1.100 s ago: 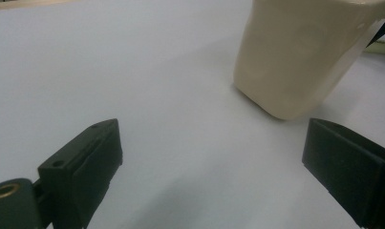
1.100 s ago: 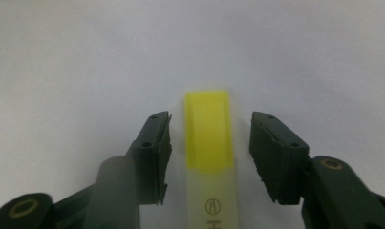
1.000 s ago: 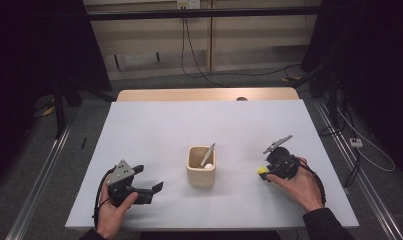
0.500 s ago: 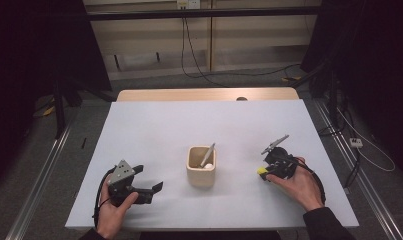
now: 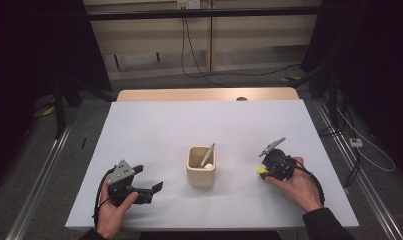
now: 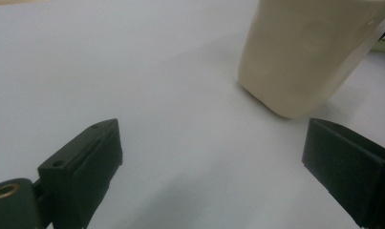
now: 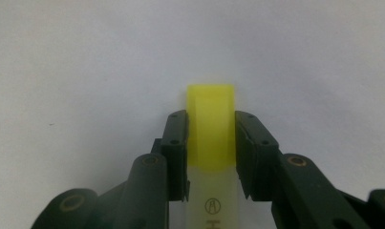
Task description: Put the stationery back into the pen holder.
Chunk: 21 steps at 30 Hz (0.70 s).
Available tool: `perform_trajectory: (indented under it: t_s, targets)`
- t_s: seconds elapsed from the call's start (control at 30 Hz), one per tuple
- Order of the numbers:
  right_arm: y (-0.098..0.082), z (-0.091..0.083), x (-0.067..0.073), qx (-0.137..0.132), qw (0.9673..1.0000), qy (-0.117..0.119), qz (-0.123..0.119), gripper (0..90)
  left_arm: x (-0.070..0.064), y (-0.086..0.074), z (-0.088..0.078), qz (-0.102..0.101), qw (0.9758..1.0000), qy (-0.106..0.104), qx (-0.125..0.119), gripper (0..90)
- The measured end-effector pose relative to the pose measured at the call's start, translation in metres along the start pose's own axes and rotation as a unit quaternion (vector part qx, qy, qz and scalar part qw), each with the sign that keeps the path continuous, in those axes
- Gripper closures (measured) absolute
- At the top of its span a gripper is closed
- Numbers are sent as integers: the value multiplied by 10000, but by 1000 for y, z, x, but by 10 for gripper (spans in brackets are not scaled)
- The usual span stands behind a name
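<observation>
Between my right claw's (image 7: pixel 211 138) jaws, which have just been closing, sits a flat stick (image 7: pixel 211 129), bright yellow at its tip and pale toward me, clamped low over the white desk (image 7: pixel 85 57). My left claw (image 6: pixel 214 162) gapes apart.

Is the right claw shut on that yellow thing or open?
Shut on it: the right claw has just been closing, and both pads press the sides of the yellow piece.
</observation>
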State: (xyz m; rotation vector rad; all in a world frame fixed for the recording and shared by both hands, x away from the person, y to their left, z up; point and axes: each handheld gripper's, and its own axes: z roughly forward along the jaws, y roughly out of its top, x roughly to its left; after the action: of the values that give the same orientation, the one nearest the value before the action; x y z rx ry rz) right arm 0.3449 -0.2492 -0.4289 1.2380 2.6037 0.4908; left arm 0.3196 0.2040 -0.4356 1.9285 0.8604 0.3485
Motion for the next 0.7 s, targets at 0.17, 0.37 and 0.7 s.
perform_trajectory:
  t_s: [0.17, 0.37, 0.7]
  targets:
    - [-4, -4, -3, -221, 9996, 110, 99, 676, -1, 0, 1, 30, 10000, 3, 15, 63]
    - [-5, -12, -8, -537, 9982, 147, 226, 676, 0, -1, -2, -19, 10000, 66, -1, 63]
    - [-4, -29, -11, -1221, 9919, 88, 334, 676, 0, -2, -4, 7, 10000, 56, -4, 63]
